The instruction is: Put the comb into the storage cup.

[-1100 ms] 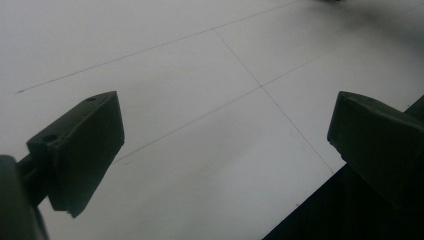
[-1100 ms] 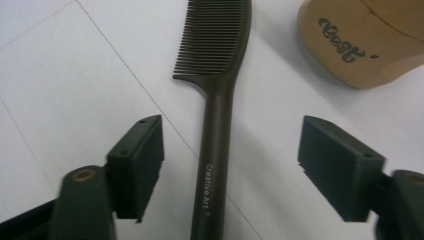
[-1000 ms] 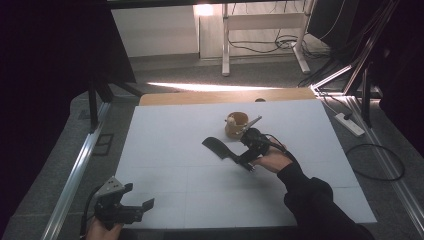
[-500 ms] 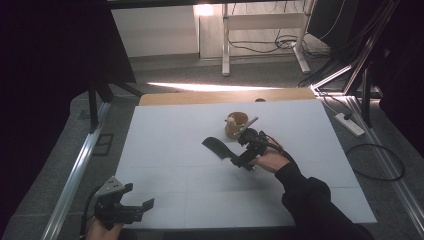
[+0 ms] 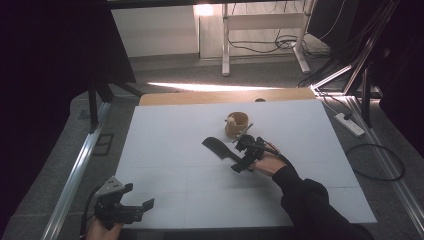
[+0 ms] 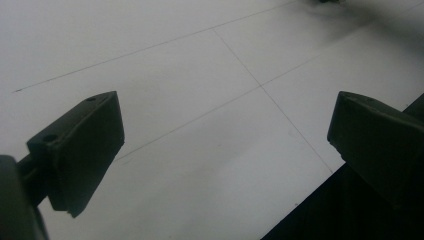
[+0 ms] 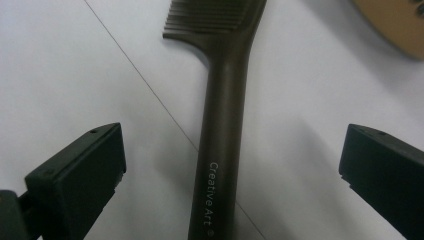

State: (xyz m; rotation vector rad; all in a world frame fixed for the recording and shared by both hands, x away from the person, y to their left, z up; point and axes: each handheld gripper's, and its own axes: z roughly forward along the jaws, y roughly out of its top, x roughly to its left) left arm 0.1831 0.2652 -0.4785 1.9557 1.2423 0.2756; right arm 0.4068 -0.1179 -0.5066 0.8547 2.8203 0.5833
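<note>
A dark brown comb lies flat on the white table, teeth end to the left, its handle marked "Creative Art". My right gripper hovers low over the handle end, open, with one jaw on each side of the handle and neither touching it. A small tan wooden cup holding a few thin items stands just behind the comb; its edge shows in the right gripper view. My left gripper sits at the table's near left corner, open, with bare white table between its jaws.
The white table top has thin seam lines and a wooden strip along its far edge. Metal frame rails run along both sides. A power strip and cables lie on the floor to the right.
My right gripper has drawn back slightly toward me along the comb's handle. The left gripper has stayed put.
</note>
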